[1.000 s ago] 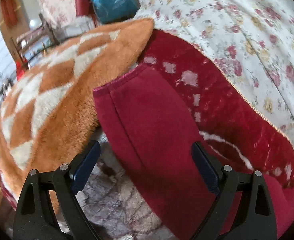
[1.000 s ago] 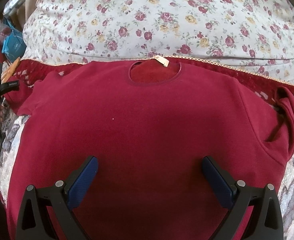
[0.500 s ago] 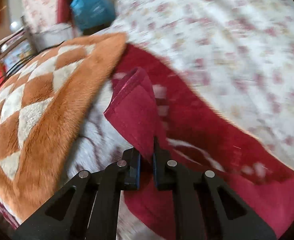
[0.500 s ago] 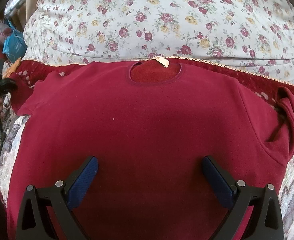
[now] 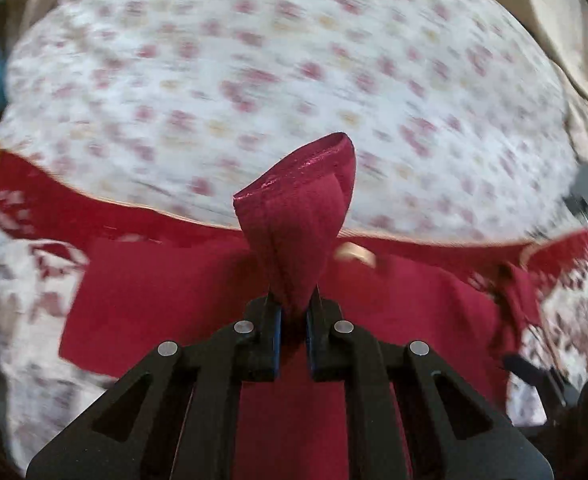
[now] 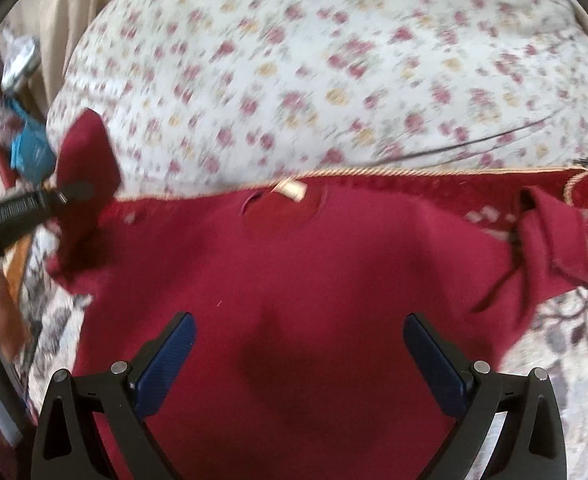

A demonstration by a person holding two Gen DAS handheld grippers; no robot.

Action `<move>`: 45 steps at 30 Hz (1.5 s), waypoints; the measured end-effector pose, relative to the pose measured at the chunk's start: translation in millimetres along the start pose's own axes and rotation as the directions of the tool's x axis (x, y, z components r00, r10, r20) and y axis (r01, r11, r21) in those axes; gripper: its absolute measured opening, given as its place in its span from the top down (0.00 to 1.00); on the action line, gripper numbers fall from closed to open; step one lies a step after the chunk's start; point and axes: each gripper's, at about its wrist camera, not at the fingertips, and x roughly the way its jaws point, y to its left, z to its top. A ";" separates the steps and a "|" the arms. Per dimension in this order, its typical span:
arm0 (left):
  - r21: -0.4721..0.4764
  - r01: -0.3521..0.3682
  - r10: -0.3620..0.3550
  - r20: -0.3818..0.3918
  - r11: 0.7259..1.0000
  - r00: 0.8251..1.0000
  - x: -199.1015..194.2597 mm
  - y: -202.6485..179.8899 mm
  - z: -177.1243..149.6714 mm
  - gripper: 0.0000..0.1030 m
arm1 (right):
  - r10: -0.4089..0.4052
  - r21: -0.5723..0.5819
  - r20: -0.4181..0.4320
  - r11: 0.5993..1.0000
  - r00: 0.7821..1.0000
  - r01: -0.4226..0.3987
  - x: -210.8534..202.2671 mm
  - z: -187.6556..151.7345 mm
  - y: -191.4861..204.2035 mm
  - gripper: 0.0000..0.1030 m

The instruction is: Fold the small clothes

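A dark red sweater (image 6: 294,280) lies flat on the bed, neck hole with a pale label (image 6: 290,189) toward the far side. My left gripper (image 5: 294,312) is shut on the sweater's left sleeve (image 5: 297,216) and holds it lifted over the body of the sweater (image 5: 166,296). In the right wrist view the left gripper (image 6: 66,194) shows at the left with the raised sleeve (image 6: 86,160). My right gripper (image 6: 297,356) is open and empty above the sweater's lower middle. The right sleeve (image 6: 549,232) lies crumpled at the right.
A flowered white quilt (image 6: 313,72) bulges behind the sweater. A red patterned blanket (image 5: 22,208) with a cord edge lies under it. A blue bag (image 6: 30,152) and clutter stand at the far left. Grey-white patterned cover (image 6: 565,340) lies at the right.
My left gripper closed on the left sleeve, lifted it and swung right toward the sweater's middle. The right gripper shifted slightly nearer the neck and stays open.
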 end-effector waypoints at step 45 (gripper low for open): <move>-0.111 -0.353 0.347 -0.070 0.929 0.935 -17.0 154.3 -69.7 0.35 | -0.214 -0.141 0.071 0.965 0.974 0.222 11.0 33.7 -21.4 0.97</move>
